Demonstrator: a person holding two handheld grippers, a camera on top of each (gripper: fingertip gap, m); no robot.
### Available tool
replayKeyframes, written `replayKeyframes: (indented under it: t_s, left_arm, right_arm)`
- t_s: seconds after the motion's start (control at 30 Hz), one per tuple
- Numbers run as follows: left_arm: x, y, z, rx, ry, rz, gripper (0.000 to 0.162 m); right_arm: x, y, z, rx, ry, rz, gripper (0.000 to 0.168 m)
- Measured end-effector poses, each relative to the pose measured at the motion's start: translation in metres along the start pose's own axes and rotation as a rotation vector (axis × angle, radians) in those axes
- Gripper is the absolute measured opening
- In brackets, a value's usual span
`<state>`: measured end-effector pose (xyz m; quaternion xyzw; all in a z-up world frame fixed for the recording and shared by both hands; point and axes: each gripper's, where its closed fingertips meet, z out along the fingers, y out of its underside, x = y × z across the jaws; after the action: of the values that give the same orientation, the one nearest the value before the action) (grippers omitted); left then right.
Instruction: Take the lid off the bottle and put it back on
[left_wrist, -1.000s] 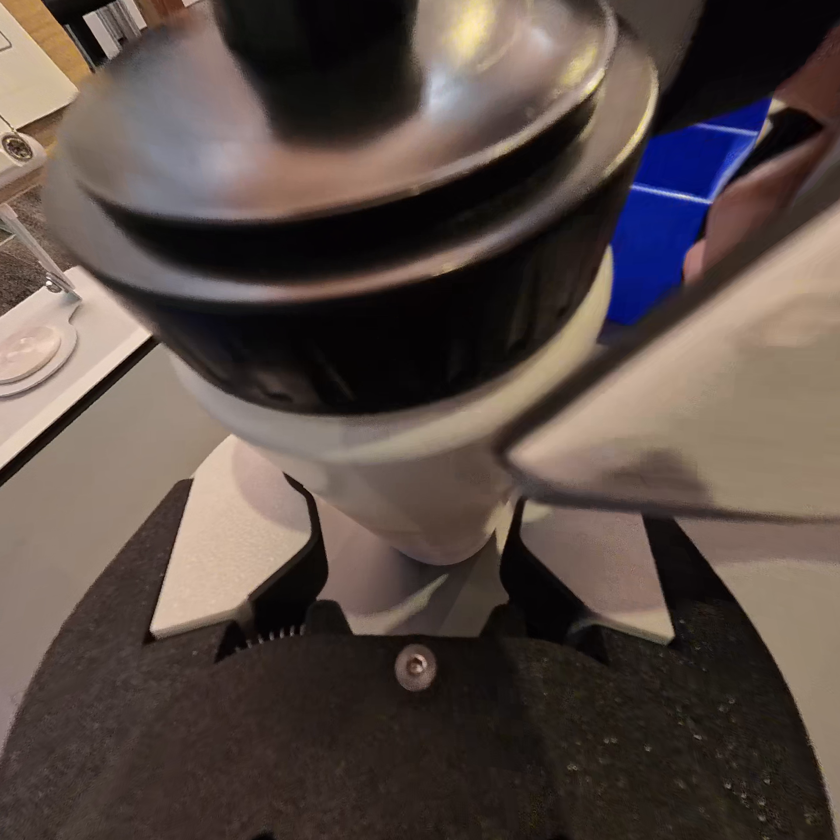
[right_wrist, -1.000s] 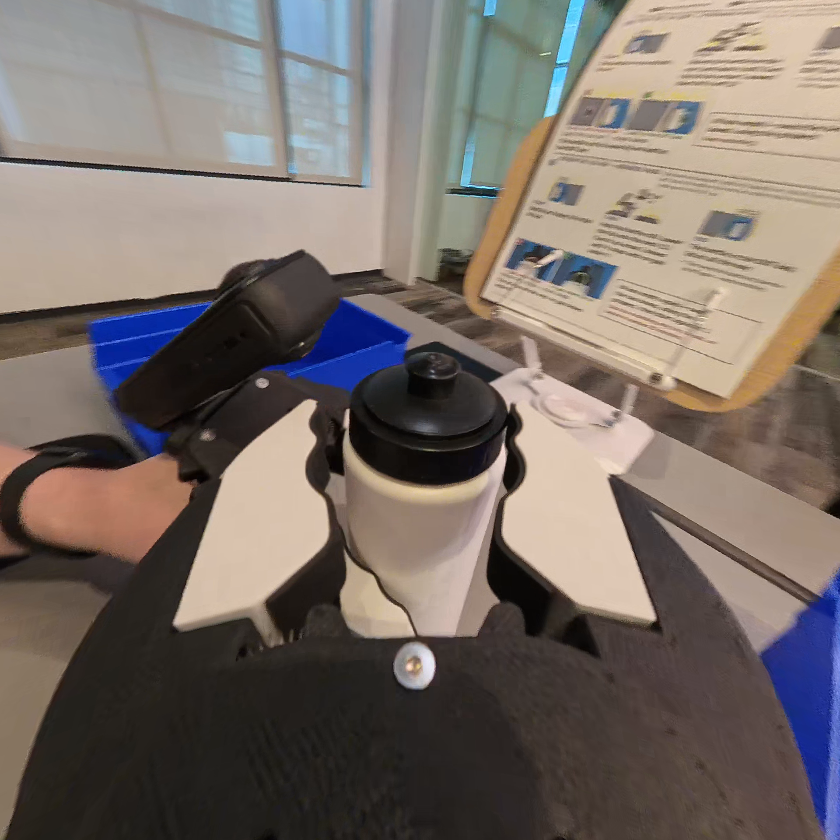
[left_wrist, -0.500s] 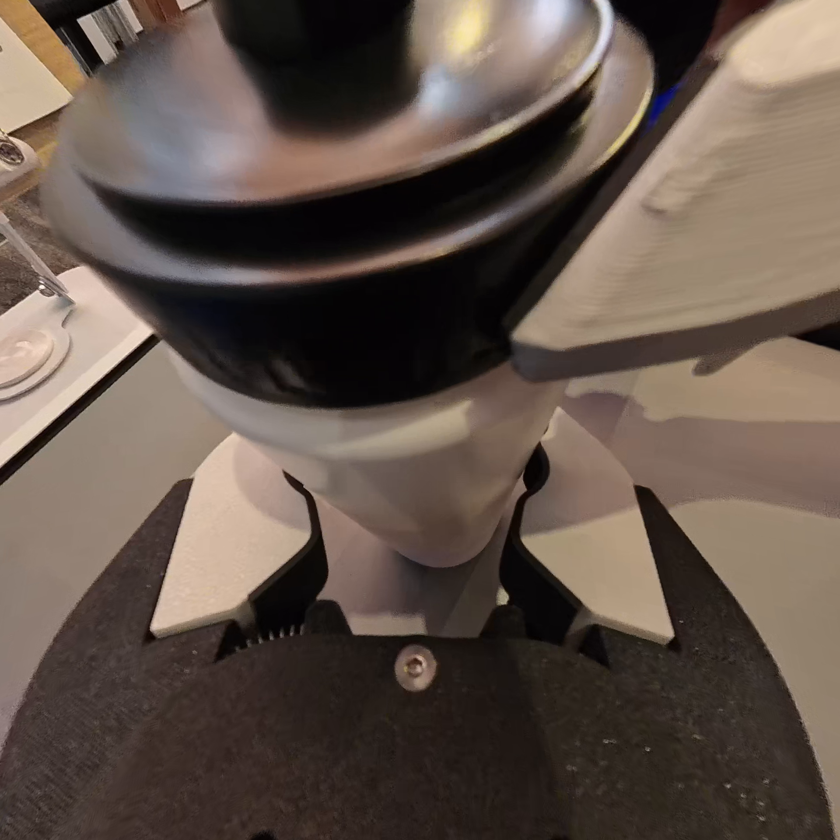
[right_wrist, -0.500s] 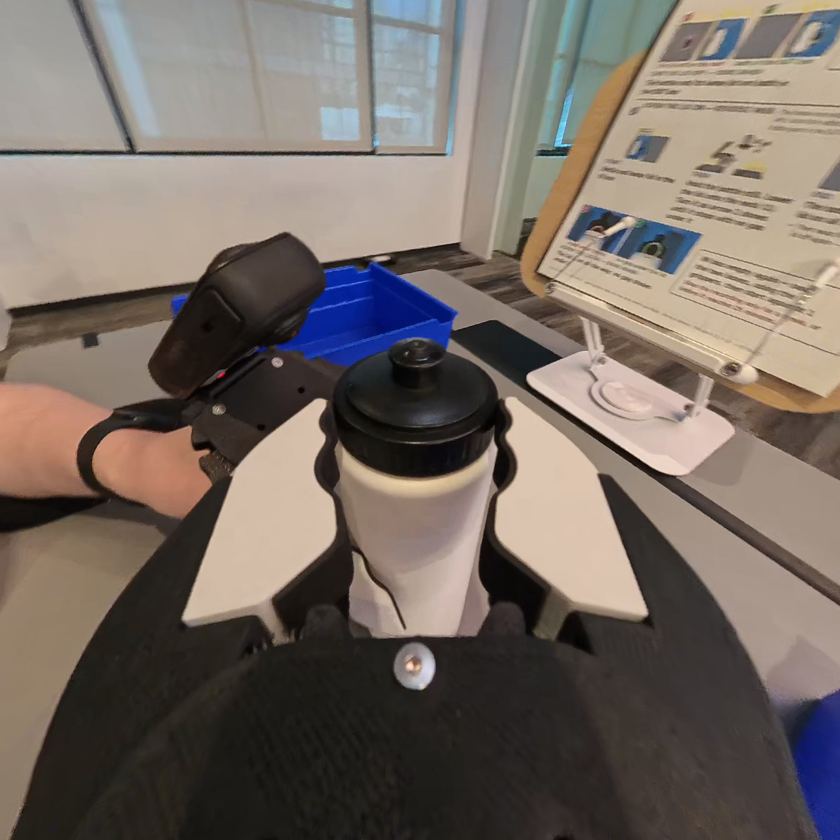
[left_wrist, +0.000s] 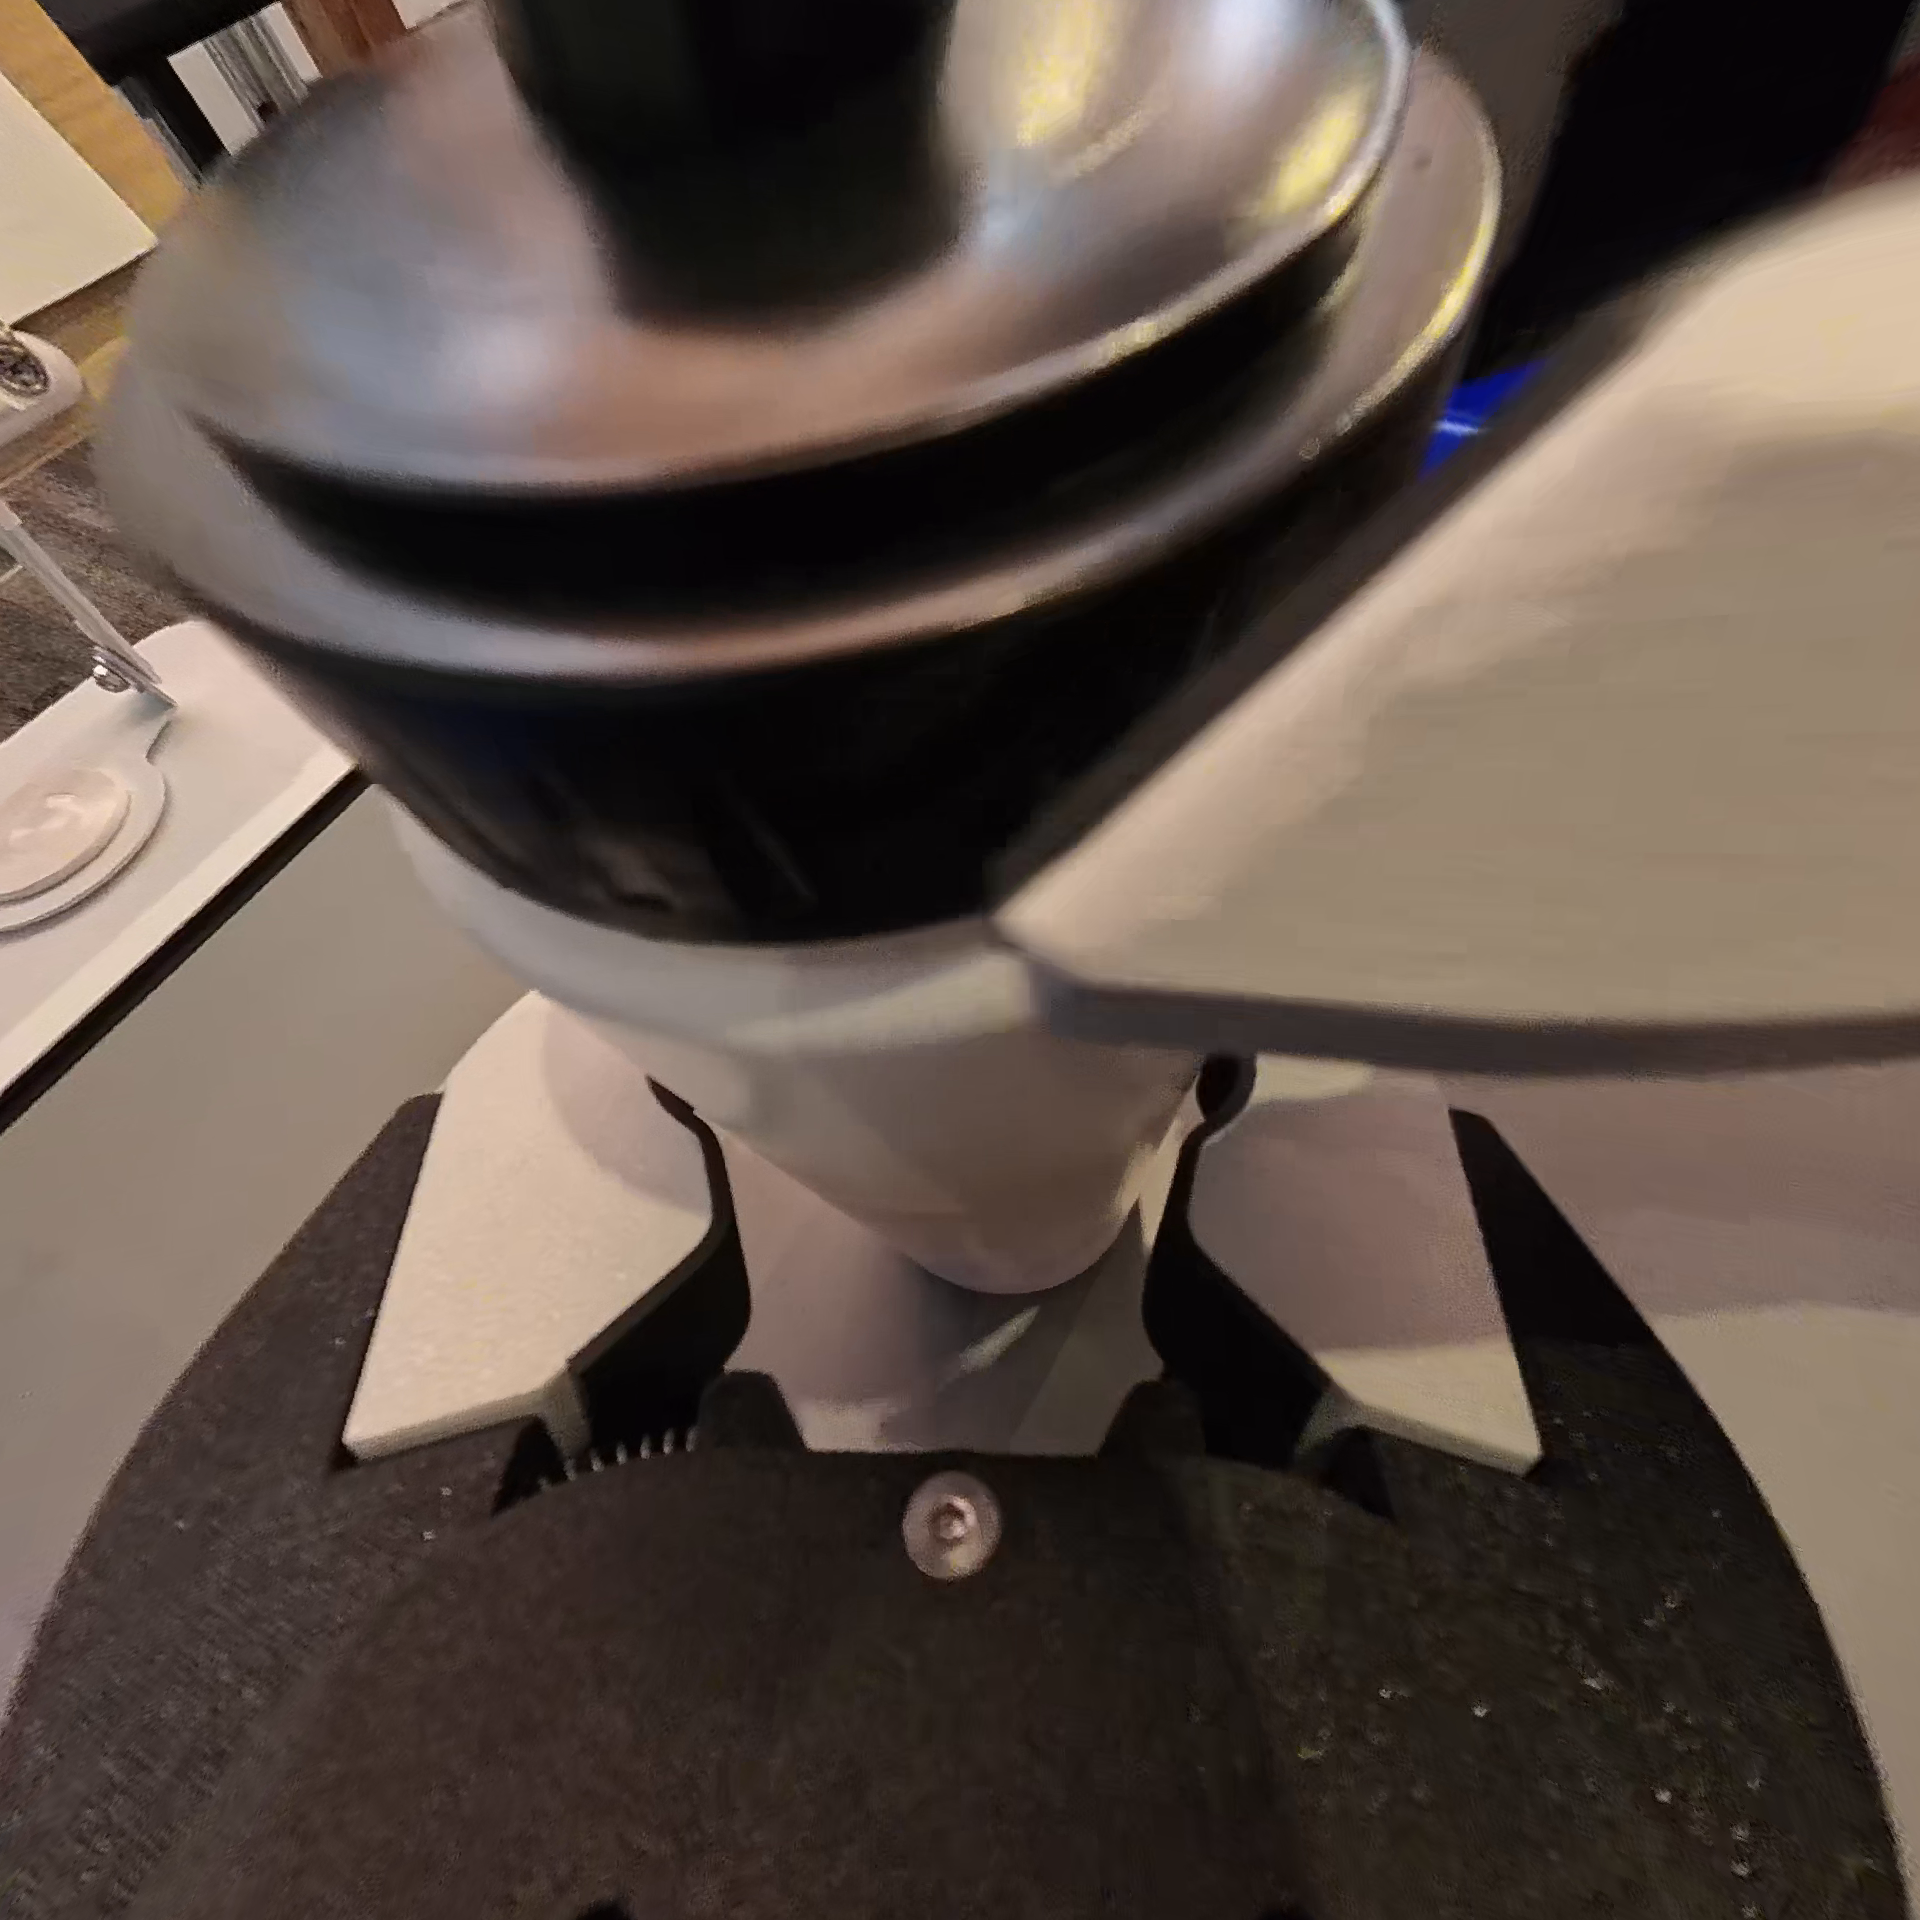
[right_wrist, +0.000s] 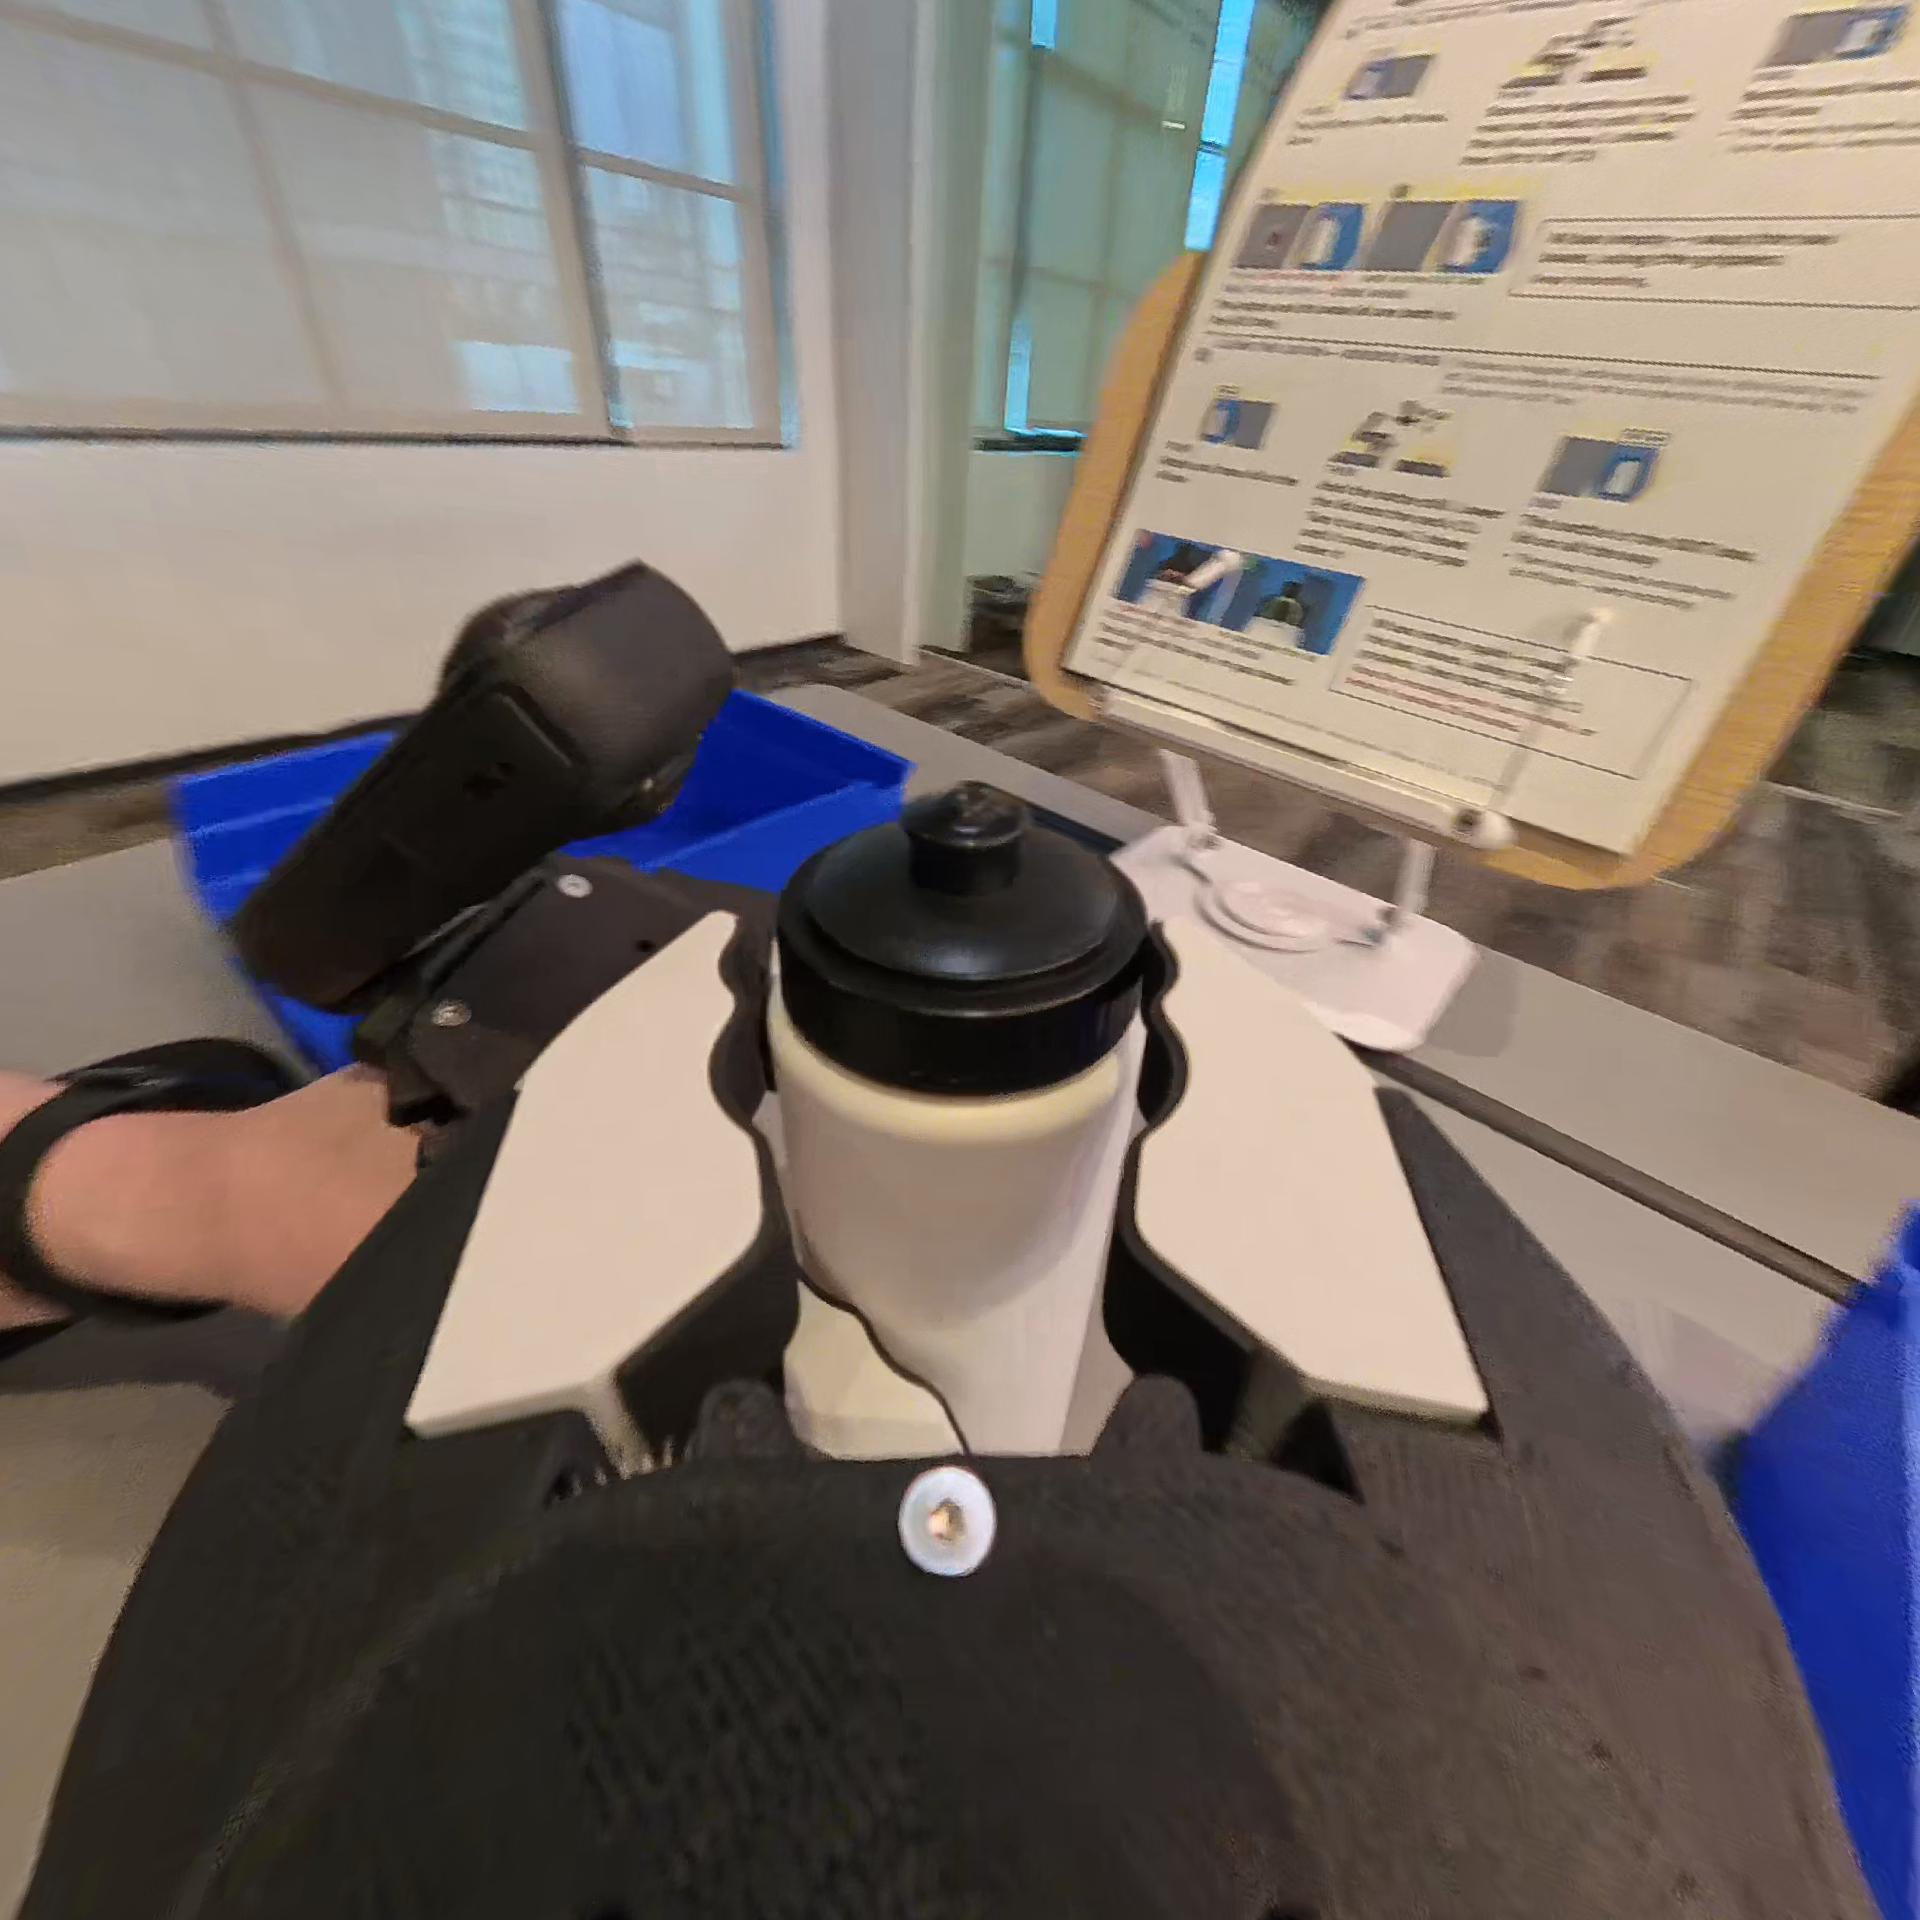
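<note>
1. Grey table (right_wrist: 1621, 1101) carries a blue bin (right_wrist: 790, 790) and a document stand (right_wrist: 1351, 966) behind my work.
2. My left gripper (left_wrist: 951, 1174) holds the white bottle (right_wrist: 945, 1226) low on its body; the bottle stands upright.
3. My right gripper (right_wrist: 951, 997) closes around the black lid (right_wrist: 956, 966), fingers on both sides.
4. Above the lid there is free room.
</note>
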<state>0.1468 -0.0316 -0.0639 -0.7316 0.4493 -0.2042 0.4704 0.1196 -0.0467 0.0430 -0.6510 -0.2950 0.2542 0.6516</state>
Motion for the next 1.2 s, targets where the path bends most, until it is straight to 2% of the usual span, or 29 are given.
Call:
replayKeyframes:
  t_s: [0.13,0.3,0.33,0.4,0.43,0.6,0.83,0.93,1.07,1.2]
  left_arm:
    - [0.002,-0.001,0.000,0.003,0.001,0.016,0.096]
    - [0.001,-0.001,0.001,0.004,0.008,0.003,0.096]
    - [0.001,0.000,0.001,0.003,0.009,0.002,0.096]
    - [0.001,-0.001,0.001,0.003,0.009,0.004,0.096]
    - [0.001,0.000,0.001,0.002,0.007,0.004,0.096]
    - [0.001,0.000,0.000,-0.001,0.008,-0.007,0.096]
    - [0.000,0.001,0.001,-0.011,-0.003,-0.013,0.096]
    - [0.000,0.001,0.000,-0.013,-0.006,-0.021,0.096]
    - [0.000,0.001,0.000,-0.012,-0.003,-0.014,0.096]
    - [0.003,0.000,0.000,-0.010,0.015,0.004,0.096]
  right_arm:
    - [0.004,-0.009,-0.008,0.014,-0.213,0.073,0.075]
    - [-0.001,-0.005,-0.009,-0.079,-0.310,0.011,0.075]
    - [-0.004,-0.001,-0.008,-0.114,-0.319,-0.008,0.079]
    - [-0.001,0.007,-0.003,-0.167,-0.265,-0.074,0.079]
    - [0.002,0.008,-0.001,-0.166,-0.226,-0.104,0.070]
    - [0.002,0.008,0.000,-0.151,-0.155,-0.052,0.068]
    - [0.005,0.008,-0.001,-0.147,0.217,-0.035,0.068]
    - [0.004,0.008,0.001,-0.135,0.270,-0.035,0.068]
    - [0.004,0.007,-0.001,-0.125,0.206,-0.042,0.068]
    - [-0.001,0.002,-0.004,-0.074,-0.049,-0.014,0.075]
